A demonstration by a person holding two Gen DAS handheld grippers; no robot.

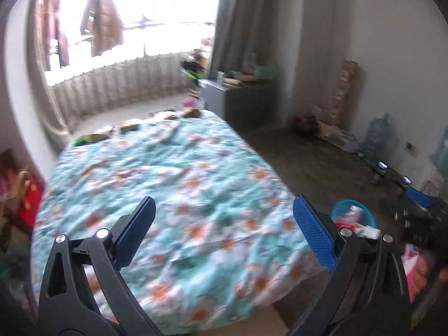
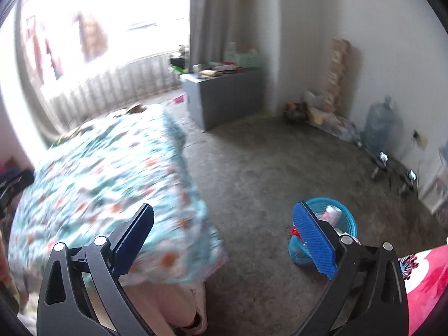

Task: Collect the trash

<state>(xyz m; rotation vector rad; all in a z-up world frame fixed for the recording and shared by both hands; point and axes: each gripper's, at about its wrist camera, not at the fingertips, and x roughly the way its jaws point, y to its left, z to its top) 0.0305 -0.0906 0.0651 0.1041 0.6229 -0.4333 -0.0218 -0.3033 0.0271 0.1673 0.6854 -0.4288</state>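
A bed with a turquoise floral cover [image 1: 173, 184] fills the left wrist view; several pieces of trash [image 1: 131, 124] lie along its far edge, blurred. My left gripper [image 1: 224, 224] is open and empty above the near end of the bed. A blue trash basket [image 2: 333, 224] with wrappers inside stands on the floor right of the bed; it also shows in the left wrist view [image 1: 355, 215]. My right gripper [image 2: 224, 229] is open and empty, above the bed's corner [image 2: 179, 235], with its right finger [image 2: 313, 240] in front of the basket.
A grey cabinet [image 2: 224, 98] stands against the far wall by a curtain. Water jugs [image 2: 378, 126] and boxes line the right wall. Dark carpet [image 2: 266, 168] lies between bed and wall. Red bags [image 1: 25, 196] sit left of the bed.
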